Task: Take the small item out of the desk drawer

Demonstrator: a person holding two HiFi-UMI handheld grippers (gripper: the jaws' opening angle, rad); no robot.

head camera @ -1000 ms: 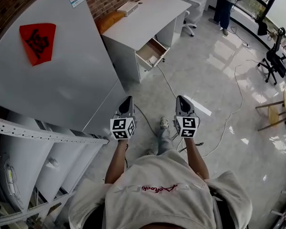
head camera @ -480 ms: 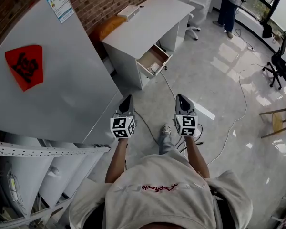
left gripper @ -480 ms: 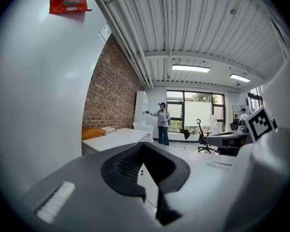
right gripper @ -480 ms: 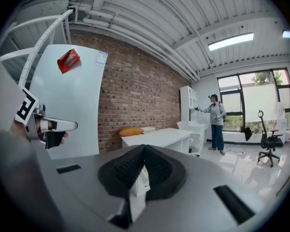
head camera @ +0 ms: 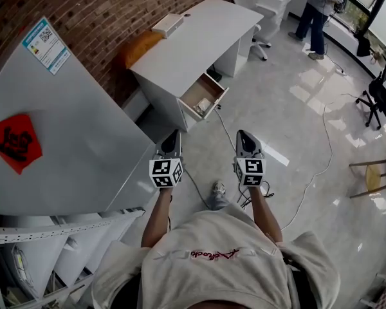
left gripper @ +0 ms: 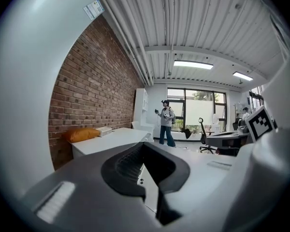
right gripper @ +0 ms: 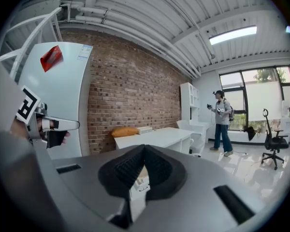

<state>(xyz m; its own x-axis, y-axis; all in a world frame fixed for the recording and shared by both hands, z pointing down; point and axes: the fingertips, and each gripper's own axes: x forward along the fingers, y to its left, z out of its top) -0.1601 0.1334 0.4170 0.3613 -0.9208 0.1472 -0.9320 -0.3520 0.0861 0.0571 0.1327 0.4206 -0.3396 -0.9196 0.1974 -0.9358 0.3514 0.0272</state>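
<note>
In the head view a white desk (head camera: 193,44) stands against the brick wall, and its drawer (head camera: 204,95) is pulled open towards the floor. A small pale item (head camera: 203,104) lies inside the drawer. My left gripper (head camera: 172,136) and right gripper (head camera: 244,136) are held side by side over the floor, well short of the drawer and pointing at it. Both are shut, with nothing between the jaws. The left gripper (left gripper: 144,147) sees the desk (left gripper: 113,140) ahead. Past the right gripper (right gripper: 144,150) the desk (right gripper: 154,137) and the drawer front (right gripper: 137,183) show.
A tall white fridge (head camera: 71,127) with a red sign stands close on my left, with a metal shelf rack (head camera: 64,230) beside it. Cables (head camera: 309,166) trail over the tiled floor. An orange cushion (head camera: 138,44) and a white box (head camera: 168,23) are by the desk. A person (head camera: 321,5) stands far back.
Both grippers have been carried forward together, still shut. The desk and its open drawer now lie nearer in the head view, and the fridge has slid back to the left.
</note>
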